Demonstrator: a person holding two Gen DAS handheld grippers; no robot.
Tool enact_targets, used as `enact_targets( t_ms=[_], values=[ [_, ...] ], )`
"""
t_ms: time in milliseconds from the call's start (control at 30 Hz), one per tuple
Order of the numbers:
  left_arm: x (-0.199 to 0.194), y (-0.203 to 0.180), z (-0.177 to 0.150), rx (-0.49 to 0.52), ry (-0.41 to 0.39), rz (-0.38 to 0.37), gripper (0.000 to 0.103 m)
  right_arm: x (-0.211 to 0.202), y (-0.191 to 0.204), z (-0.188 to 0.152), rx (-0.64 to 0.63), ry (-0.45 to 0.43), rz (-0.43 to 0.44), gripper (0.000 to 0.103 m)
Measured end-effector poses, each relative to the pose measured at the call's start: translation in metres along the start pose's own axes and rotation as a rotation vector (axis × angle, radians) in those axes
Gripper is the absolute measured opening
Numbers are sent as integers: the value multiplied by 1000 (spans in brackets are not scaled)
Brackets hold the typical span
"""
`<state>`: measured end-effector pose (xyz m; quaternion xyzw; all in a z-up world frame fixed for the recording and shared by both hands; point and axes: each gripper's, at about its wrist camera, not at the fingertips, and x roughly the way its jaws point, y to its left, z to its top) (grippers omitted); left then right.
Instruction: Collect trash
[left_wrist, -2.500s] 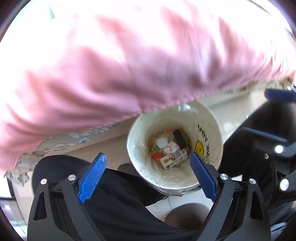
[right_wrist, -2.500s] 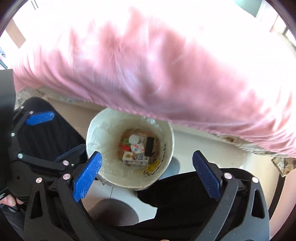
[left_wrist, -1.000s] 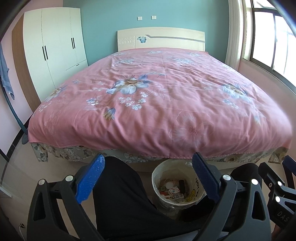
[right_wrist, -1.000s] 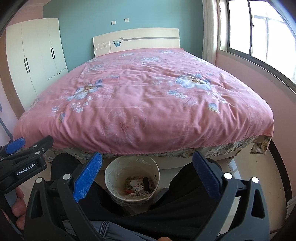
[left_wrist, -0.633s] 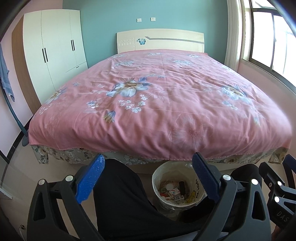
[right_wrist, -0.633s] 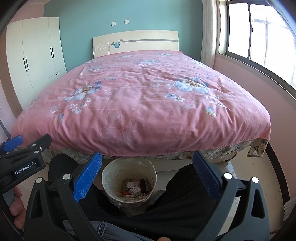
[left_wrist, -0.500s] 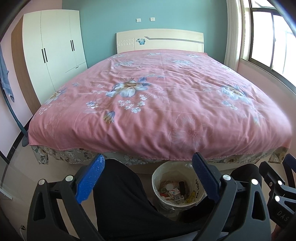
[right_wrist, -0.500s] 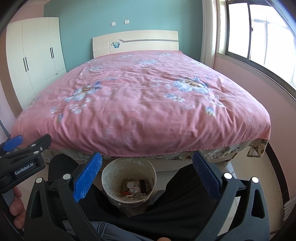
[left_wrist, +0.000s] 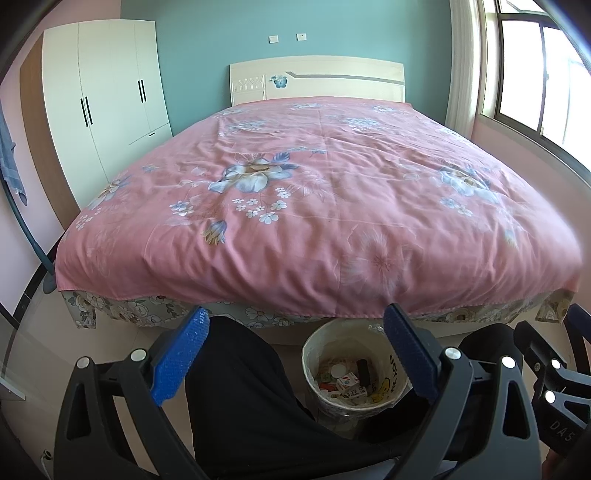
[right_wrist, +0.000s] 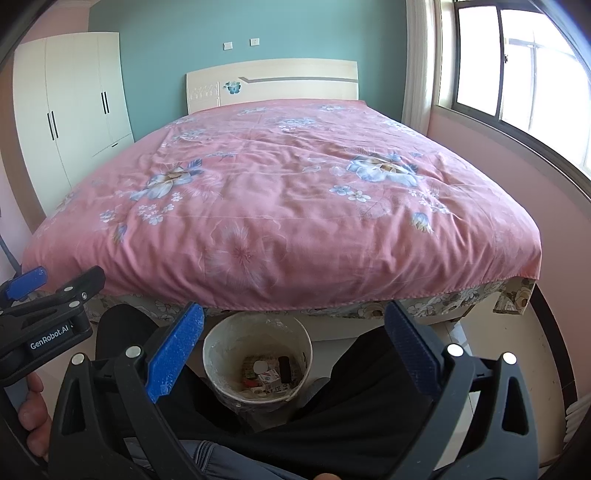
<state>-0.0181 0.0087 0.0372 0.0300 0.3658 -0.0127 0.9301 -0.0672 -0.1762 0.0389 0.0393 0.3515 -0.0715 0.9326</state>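
Seemingly between pickups: both left tongs (left_wrist: 295, 354) and right tongs (right_wrist: 293, 350) gape empty above the bin (right_wrist: 221, 354); next, locate remaining trash.

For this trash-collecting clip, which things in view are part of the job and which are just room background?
Part of the job:
- trash bin, on the floor at the foot of the bed
- small packets and scraps inside it
- left gripper, open, empty
- right gripper, open, empty

Just background:
- bed with pink floral cover
- white wardrobe
- window
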Motion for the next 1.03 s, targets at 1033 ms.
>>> enact_targets(
  t_ms=[1033],
  values=[
    [2,5,1,51,5,-50,97,8,-5,-3,-13,19,17,96]
  ],
)
